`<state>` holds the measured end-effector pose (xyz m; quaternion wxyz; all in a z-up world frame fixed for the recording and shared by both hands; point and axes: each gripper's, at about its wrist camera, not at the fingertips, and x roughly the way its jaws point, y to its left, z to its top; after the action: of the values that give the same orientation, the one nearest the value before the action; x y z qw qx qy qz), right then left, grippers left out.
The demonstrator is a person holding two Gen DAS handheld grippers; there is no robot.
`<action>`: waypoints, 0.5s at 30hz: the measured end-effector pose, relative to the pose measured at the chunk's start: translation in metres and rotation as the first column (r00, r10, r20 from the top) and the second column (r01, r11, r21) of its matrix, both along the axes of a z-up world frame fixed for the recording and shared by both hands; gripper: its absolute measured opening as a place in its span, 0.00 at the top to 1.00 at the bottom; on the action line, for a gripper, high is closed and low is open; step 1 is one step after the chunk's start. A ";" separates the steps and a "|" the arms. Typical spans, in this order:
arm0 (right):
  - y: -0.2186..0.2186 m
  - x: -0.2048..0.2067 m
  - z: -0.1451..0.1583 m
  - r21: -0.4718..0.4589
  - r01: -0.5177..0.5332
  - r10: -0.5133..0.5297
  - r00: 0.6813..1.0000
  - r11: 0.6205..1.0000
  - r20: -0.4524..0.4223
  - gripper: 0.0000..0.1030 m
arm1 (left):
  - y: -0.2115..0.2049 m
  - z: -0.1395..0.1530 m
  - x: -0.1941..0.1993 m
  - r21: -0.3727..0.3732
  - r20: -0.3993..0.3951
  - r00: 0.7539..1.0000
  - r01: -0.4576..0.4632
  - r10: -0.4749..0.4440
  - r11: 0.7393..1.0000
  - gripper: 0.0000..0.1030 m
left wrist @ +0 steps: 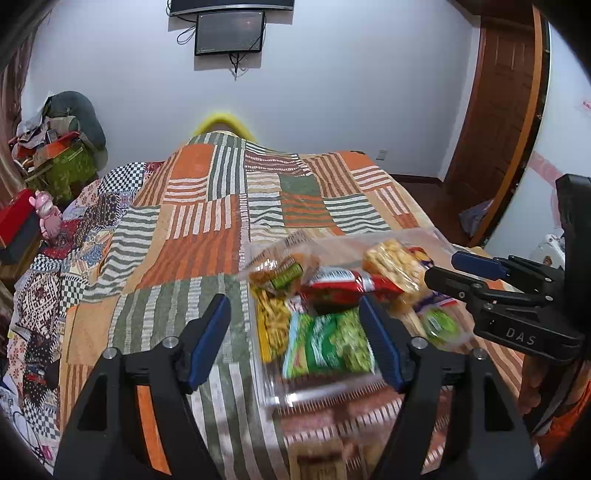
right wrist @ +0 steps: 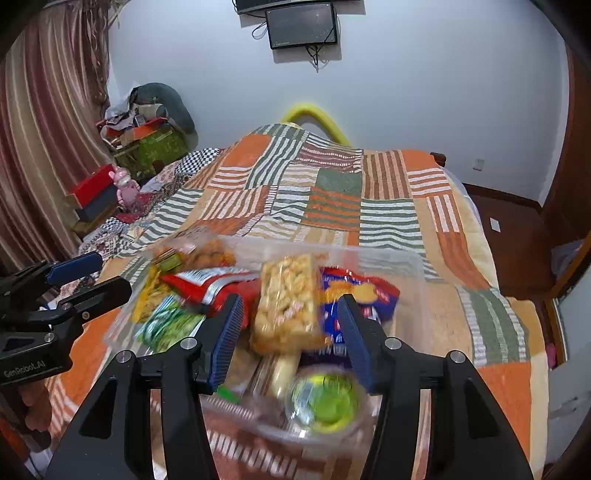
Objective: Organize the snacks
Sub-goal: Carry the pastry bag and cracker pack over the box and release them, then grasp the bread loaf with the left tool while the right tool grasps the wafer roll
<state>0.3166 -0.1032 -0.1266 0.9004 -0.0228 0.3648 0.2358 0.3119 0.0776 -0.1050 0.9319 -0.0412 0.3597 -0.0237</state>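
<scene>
A clear plastic box (left wrist: 295, 397) full of snack packets stands on the patchwork bedspread, also in the right wrist view (right wrist: 413, 266). It holds a green packet (left wrist: 328, 343), a red packet (left wrist: 343, 284), a yellow puffed-snack bar (right wrist: 288, 299), a blue packet (right wrist: 373, 291) and a green-lidded cup (right wrist: 328, 402). My left gripper (left wrist: 295, 339) is open over the box's left part, holding nothing. My right gripper (right wrist: 290, 336) is open, with the puffed-snack bar between its fingers, apart from both pads. The right gripper also shows in the left wrist view (left wrist: 458, 269).
The bedspread (left wrist: 207, 229) covers the whole bed. A pink toy (left wrist: 48, 214), red boxes and piled clutter stand left of the bed. A wooden door (left wrist: 506, 103) is at the right. Screens (left wrist: 229, 33) hang on the far wall.
</scene>
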 end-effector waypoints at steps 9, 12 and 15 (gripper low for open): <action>-0.005 -0.048 0.005 0.028 -0.027 0.027 1.000 0.999 0.004 0.52 | 0.000 0.003 -0.052 0.028 0.009 1.000 -0.014 0.014 1.000 0.10; -0.004 -0.062 0.005 0.037 -0.040 0.040 0.999 0.999 0.002 0.51 | 0.004 0.001 -0.069 0.028 0.002 1.000 -0.026 0.026 0.999 0.06; -0.002 -0.079 0.002 0.045 -0.050 0.050 0.999 0.998 -0.004 0.47 | 0.007 -0.002 -0.086 0.049 -0.011 0.999 -0.040 0.040 0.998 0.05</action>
<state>0.2372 -0.1056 -0.1250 0.8935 -0.0110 0.3611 0.2665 0.2260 0.0849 -0.1074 0.9307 -0.0259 0.3648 0.0039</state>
